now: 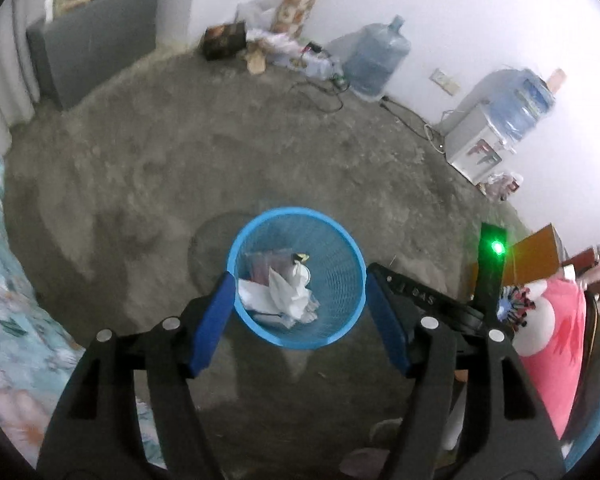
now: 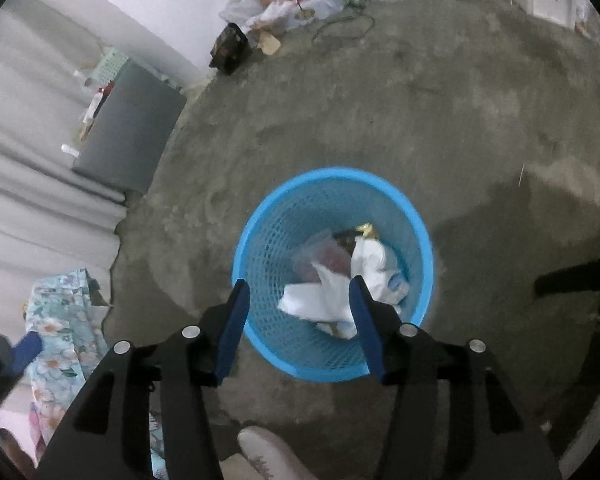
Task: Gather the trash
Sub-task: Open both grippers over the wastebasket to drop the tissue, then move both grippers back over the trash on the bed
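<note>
A blue mesh wastebasket [image 1: 296, 278] is standing upright on the bare concrete floor [image 1: 220, 168], mouth facing up, with open floor lying all around its rim. Crumpled white paper [image 1: 284, 294] and a clear plastic packet [image 2: 320, 258] are lying inside it, on the bottom. The left gripper [image 1: 300, 292] is hanging above the basket and pointing down into it, its blue-padded fingers [image 1: 216, 320] standing spread wide with nothing between them; in its view they are framing the basket's rim. The right gripper [image 2: 298, 304] is likewise hovering over the mouth, its fingers apart and pinching nothing. A floral bedsheet [image 1: 4, 300] is bordering the floor on one side, and a pink plush toy [image 1: 556, 344] is sitting close on the other. Well away, along the white wall, a dark cabinet [image 1: 96, 52], a heap of bags and cartons [image 1: 268, 46], a loose black cable [image 1: 320, 96], an empty water jug [image 1: 376, 58] and a water dispenser [image 1: 496, 124] are standing. A slippered foot [image 2: 268, 456] is showing at the lower edge of the right wrist view.
</note>
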### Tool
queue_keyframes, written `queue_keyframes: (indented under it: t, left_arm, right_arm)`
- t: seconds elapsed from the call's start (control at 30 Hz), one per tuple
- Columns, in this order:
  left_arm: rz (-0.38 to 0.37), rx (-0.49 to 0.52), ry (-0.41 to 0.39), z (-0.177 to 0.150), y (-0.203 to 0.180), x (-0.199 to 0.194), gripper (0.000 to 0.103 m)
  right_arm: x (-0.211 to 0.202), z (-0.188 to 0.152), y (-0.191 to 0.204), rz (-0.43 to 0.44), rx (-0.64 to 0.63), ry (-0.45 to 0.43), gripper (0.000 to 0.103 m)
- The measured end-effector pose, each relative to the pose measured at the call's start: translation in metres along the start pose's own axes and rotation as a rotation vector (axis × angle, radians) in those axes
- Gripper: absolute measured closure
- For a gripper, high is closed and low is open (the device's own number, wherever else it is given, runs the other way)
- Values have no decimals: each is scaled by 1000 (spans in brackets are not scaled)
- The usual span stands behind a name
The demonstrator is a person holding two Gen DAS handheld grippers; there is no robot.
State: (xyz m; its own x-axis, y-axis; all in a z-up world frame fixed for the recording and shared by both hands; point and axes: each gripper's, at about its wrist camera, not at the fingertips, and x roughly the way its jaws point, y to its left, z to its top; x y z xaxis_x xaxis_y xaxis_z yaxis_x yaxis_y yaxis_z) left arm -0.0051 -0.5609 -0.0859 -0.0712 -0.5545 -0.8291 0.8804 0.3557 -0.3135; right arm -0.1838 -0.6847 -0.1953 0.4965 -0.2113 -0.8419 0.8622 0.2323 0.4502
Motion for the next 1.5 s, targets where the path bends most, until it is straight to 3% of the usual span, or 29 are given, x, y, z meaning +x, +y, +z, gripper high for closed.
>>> queue_keyframes:
  t: [0.13, 0.27, 0.37, 0.53, 0.77, 0.97, 1.07, 1.2, 1.37, 1.5]
  left_arm:
    - [-17, 53, -51, -10, -16, -67, 36]
    - [-23, 89, -128, -30, -23, -136, 24]
    - [30, 91, -162, -56, -13, -188, 20]
    - [92, -23, -261, -118, 39, -279, 19]
    - [324, -226, -467, -220, 132, -392, 18]
    - [486, -431, -587, -295, 200, -448, 16]
    - [515, -540, -609, -330, 229, -454, 16]
    - [487, -610, -611, -359, 251, -445, 16]
    - [474, -632, -626, -374, 270, -438, 16]
    - [448, -643, -640, -384, 282, -434, 15]
  right_arm:
    - [-32, -5, 32, 30, -90, -59, 49]
    - [-67, -12, 75, 99, -203, -115, 41]
    - [-97, -25, 121, 170, -316, -141, 38]
    - [-136, -60, 192, 323, -480, -129, 33]
    - [-153, -119, 272, 642, -516, 83, 33]
    - [-131, -200, 348, 836, -480, 388, 33]
    - [-120, -243, 380, 867, -470, 506, 33]
    - [-97, -296, 418, 811, -478, 624, 37]
    - [-66, -328, 428, 706, -392, 715, 43]
    - [-47, -339, 438, 678, -319, 735, 44]
